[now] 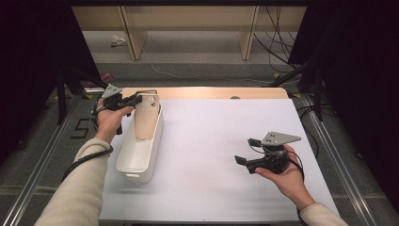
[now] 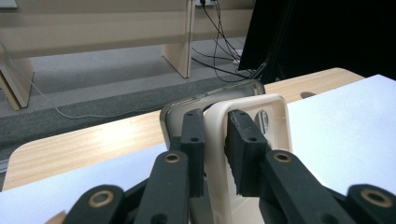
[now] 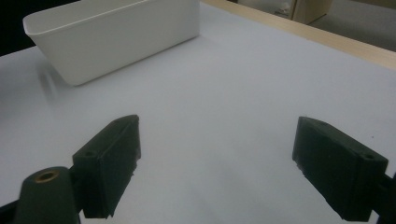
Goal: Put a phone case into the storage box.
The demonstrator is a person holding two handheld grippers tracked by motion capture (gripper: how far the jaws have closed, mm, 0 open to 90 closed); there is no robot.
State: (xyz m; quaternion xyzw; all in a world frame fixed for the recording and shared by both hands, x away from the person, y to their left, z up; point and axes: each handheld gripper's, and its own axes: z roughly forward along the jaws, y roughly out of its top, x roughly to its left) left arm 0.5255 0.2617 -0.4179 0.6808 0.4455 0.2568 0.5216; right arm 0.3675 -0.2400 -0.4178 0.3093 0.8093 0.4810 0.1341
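In the right gripper view, the right gripper (image 3: 217, 170) has its two black jaws spread wide, one rising at about seven o'clock and the other at about four o'clock, with bare white table surface (image 3: 224, 93) between them. A white bin (image 3: 116, 35) stands on that surface at about eleven o'clock, well apart from the jaws. A strip of wooden table edge (image 3: 327, 39) runs across at about one o'clock.

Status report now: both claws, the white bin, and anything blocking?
Left claw shut on the far end wall of the white bin. Right claw open, empty, over bare white table. Nothing in the way.
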